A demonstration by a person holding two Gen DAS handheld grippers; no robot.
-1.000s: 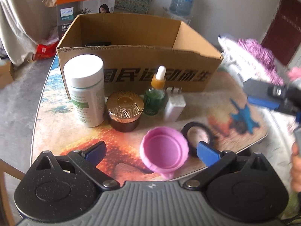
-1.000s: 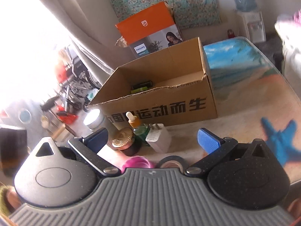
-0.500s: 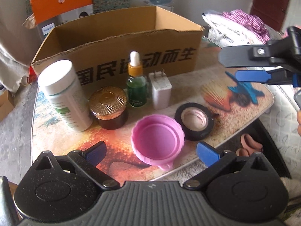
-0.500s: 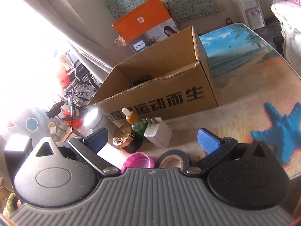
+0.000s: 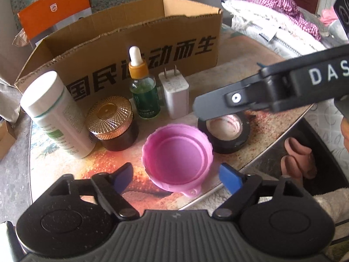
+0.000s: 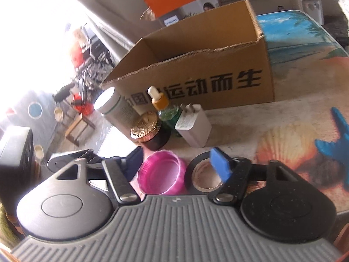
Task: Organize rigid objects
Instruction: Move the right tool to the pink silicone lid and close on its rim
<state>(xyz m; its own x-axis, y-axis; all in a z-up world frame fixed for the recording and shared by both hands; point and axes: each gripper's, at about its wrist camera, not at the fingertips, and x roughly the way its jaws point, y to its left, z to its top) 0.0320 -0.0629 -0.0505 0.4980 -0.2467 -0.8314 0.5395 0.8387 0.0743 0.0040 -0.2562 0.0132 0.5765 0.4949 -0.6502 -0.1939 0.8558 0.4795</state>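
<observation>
While both grippers hang low over the printed tabletop [image 5: 257,50], we judge ourselves at the reach step of tidying the loose things into the open brown cardboard box [image 5: 135,41], with nothing yet picked up. Our left gripper [image 5: 175,175] has just been closing but its blue pads stand apart, one on each side of the shallow pink plastic bowl [image 5: 177,152], which sits just ahead of them and, as far as we can tell, untouched. Our right gripper [image 6: 178,166] has also been narrowing to a middling gap; its right pad hangs over the black roll of tape [image 6: 201,174], which lies just ahead and slightly right of the gap, with the pink bowl directly between the pads in that view. Whether that pad touches the roll we cannot tell, since the picture is blurred there. Beyond the bowl, between the tools and the box wall, stand a white pill bottle [image 5: 54,113], a dark jar with a gold ribbed lid [image 5: 111,126], a green dropper bottle [image 5: 144,91] and a white plug adapter [image 5: 175,91]. Next, we think, each tool must settle lower, square its pads on one thing, close firmly, then lift over the box rim.
</observation>
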